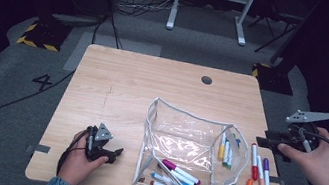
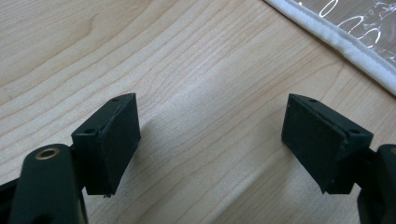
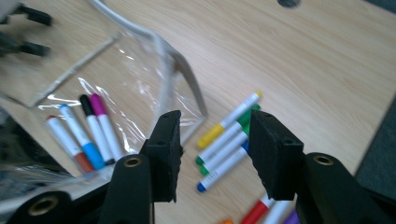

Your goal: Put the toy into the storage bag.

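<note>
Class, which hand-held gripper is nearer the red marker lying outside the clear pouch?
Right hand-held gripper: just beside the red marker, off the table's right edge. The left hand-held gripper rests across the clear pouch.

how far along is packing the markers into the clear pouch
Partly done: several markers lie inside the clear pouch. The right gripper is open and empty above the table, the left gripper open too. Four markers remain on the table beside the pouch.

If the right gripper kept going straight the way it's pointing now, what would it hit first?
Probably the loose markers lying on the table beside the clear pouch: the yellow, green and blue ones sit right between the right gripper jaws' line. Depth is hard to judge.
</note>
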`<state>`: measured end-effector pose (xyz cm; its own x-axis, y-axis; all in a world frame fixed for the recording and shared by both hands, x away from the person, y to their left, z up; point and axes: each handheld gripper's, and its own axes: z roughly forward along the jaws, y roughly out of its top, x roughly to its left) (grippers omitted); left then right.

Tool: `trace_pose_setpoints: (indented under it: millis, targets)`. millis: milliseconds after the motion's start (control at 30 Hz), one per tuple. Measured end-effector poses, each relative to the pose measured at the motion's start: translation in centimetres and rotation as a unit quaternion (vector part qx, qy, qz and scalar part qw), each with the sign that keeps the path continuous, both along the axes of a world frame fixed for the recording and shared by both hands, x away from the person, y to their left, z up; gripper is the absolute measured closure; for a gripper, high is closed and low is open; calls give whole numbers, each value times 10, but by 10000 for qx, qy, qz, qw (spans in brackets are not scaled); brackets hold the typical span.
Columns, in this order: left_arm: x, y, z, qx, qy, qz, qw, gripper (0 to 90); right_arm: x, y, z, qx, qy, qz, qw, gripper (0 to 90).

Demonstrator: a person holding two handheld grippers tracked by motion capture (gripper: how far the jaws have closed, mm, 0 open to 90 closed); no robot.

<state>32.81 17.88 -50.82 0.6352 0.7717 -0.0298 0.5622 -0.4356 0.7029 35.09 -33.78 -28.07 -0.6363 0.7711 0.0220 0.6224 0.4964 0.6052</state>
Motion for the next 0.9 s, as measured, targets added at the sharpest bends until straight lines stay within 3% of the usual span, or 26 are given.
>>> trace_pose_setpoints:
  millis: [100,167,333,633,733,767,800,900]
  targets:
    - [0,0,0,-4,-1,3,10000,198,1,-12,-11,-62,66,-178,9998,557]
    - [0,0,0,-2,2,1,10000,198,4,-30,-28,-146,208,-471,9986,559]
    - [0,0,0,-2,0,1,10000,198,8,-55,-61,-274,441,-834,9952,566]
    - [0,0,0,0,-2,2,10000,198,5,-85,-118,-388,973,-1437,9841,613]
    - [0,0,0,2,1,1,10000,198,4,-92,-136,-369,1205,-1580,9794,640]
    - [0,0,0,2,1,1,10000,198,4,-92,-136,-369,1205,-1580,9794,640]
    - [0,0,0,-1,-5,4,10000,198,4,-95,-146,-348,1326,-1663,9765,645]
    - [0,0,0,-2,-7,5,10000,198,6,-97,-159,-365,1461,-1692,9740,662]
